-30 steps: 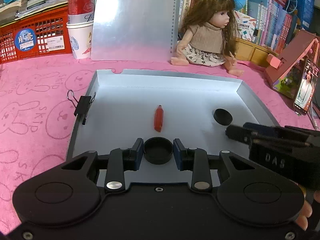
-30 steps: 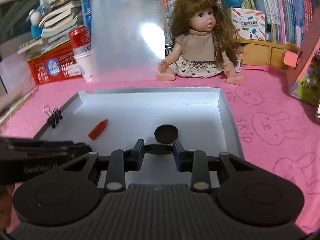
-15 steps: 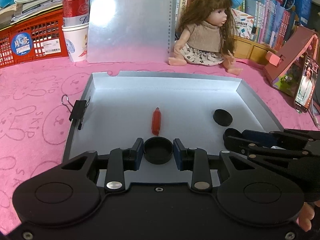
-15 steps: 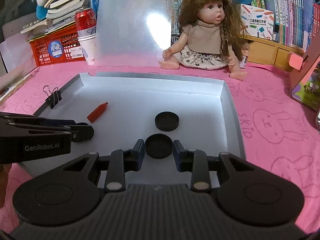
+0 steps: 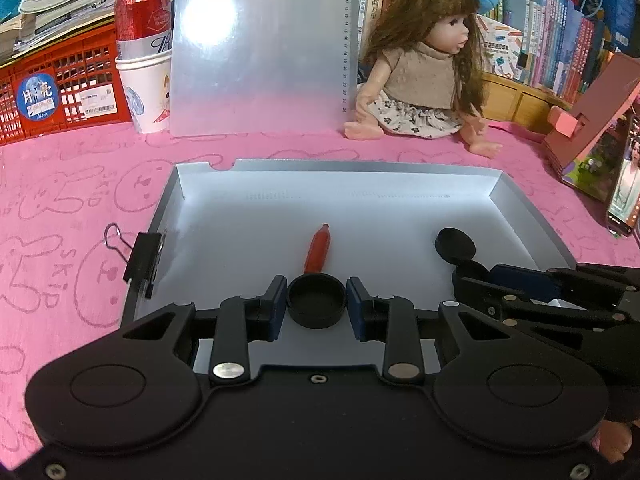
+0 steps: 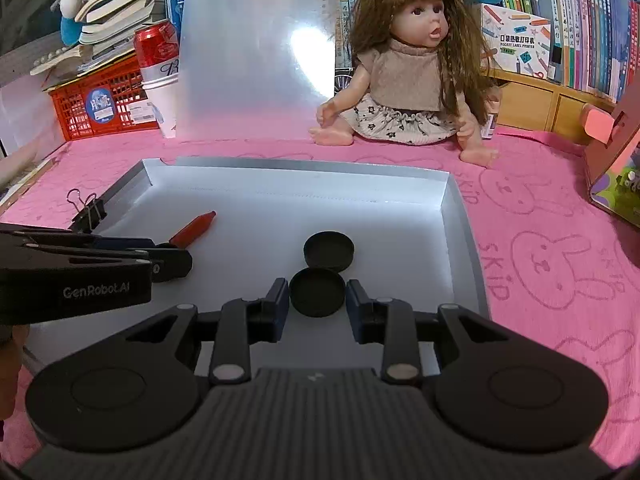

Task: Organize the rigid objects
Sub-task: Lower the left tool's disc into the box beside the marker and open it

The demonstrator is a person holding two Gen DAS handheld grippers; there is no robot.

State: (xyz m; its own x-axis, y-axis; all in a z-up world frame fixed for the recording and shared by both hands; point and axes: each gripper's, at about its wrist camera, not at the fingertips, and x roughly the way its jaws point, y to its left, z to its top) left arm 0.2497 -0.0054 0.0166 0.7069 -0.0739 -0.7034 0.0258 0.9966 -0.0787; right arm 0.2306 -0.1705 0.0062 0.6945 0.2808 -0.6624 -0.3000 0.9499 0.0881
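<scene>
My left gripper [image 5: 316, 300] is shut on a round black cap [image 5: 316, 310] over the near part of the silver tray [image 5: 520, 208]. Just beyond that cap lies a red crayon [image 5: 318, 248]. My right gripper [image 6: 317, 296] is shut on a second black cap [image 6: 316, 290], which sits right in front of a third black cap [image 6: 329, 250] lying loose on the tray floor. In the right wrist view the left gripper [image 6: 176, 264] reaches in from the left, near the crayon [image 6: 192, 228]. In the left wrist view the right gripper [image 5: 466, 276] comes in from the right, beside the loose cap [image 5: 455, 242].
A black binder clip [image 5: 144, 256] grips the tray's left rim. Behind the tray on the pink cloth stand a doll [image 5: 424, 68], a clear plastic sheet [image 5: 260, 48], a can in a paper cup [image 5: 144, 60] and a red basket [image 5: 52, 84]. A pink stand [image 5: 592, 128] is at the right.
Both grippers have shifted a little over the tray, each keeping its cap. The right gripper's cap now sits closer to the loose cap and shows more of its top.
</scene>
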